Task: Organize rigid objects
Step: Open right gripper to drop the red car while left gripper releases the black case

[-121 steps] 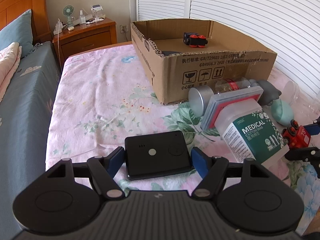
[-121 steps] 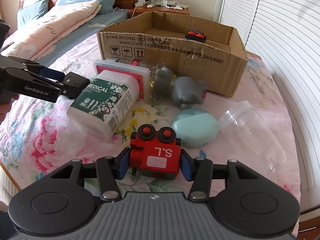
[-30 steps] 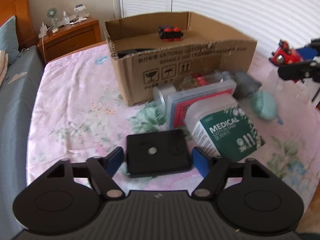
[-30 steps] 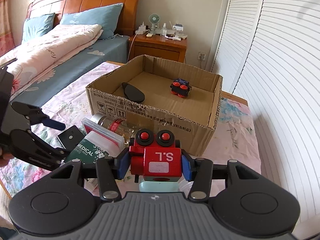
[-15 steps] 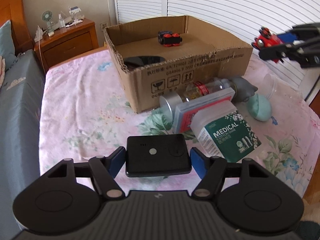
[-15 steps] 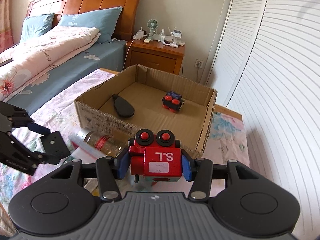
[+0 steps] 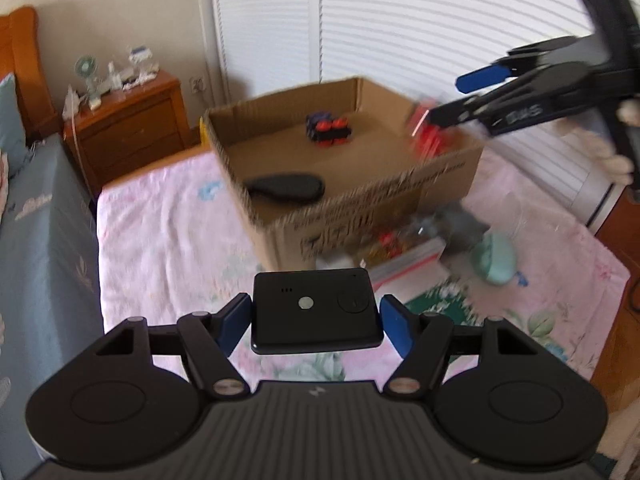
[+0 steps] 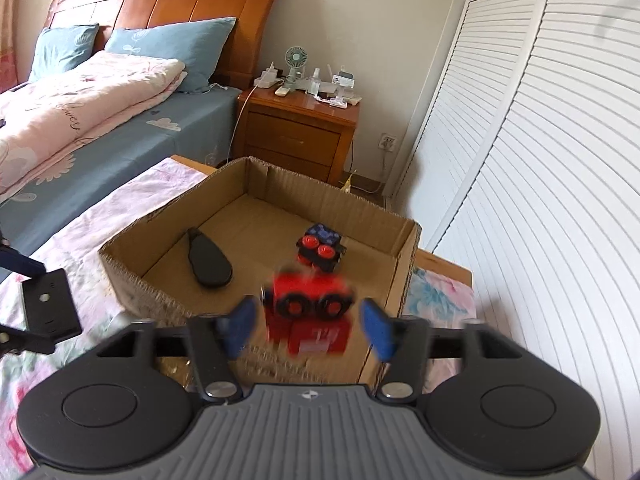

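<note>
My right gripper [image 8: 308,322] is open above the near right part of the cardboard box [image 8: 132,284]. The red toy engine [image 8: 310,314] is blurred and loose between the spread fingers, falling into the box; it also shows in the left wrist view [image 7: 430,136]. My left gripper [image 7: 316,314] is shut on a flat black device [image 7: 316,310] and holds it above the bed, in front of the box [image 7: 360,216]. In the box lie a black oval case [image 8: 210,260] and a dark toy car with red wheels [image 8: 320,250].
Outside the box on the floral sheet [image 7: 160,240] lie a teal oval case [image 7: 496,260], a grey object [image 7: 460,224], a red-edged box [image 7: 412,260] and a green-labelled bottle [image 7: 436,300]. A wooden nightstand [image 8: 296,132] and shuttered doors [image 8: 540,160] stand behind.
My right gripper moved over the box and opened, letting go of the red toy engine. My left gripper lifted the black device and moved toward the box.
</note>
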The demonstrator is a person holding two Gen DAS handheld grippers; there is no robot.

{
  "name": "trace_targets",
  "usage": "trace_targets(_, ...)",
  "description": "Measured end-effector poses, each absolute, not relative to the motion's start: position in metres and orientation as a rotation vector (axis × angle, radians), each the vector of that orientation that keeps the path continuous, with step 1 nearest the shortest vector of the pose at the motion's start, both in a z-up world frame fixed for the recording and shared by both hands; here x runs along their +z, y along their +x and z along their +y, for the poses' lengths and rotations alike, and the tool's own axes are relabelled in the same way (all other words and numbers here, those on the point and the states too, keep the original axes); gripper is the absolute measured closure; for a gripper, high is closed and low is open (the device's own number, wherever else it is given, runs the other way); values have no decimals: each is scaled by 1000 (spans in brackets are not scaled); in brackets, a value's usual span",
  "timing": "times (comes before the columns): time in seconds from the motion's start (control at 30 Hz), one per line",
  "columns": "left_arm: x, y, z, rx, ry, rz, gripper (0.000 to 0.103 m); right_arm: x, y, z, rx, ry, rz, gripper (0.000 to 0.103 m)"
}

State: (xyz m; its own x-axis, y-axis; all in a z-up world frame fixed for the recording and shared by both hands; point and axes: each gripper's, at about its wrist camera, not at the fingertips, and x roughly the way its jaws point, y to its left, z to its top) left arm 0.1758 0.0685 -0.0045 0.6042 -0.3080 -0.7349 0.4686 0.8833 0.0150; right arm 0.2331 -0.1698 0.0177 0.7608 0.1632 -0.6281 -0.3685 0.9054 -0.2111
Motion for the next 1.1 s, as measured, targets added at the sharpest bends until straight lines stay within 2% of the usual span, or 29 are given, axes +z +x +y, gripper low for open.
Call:
trace_targets(0.27,27,200,47,-501,240,736,33,21,223,-174,299,-302,623,17)
trace_targets(0.47,33,251,25,-499,246,717,33,20,206,-186,295,-266,628,17)
trace_targets(0.93,-26,374,-8,-392,249,864,33,21,182,-201,279,-241,631,16)
trace_targets(1.1,-40,391,-6,-338,230,891,32,22,181,-205,266,-230,632,11)
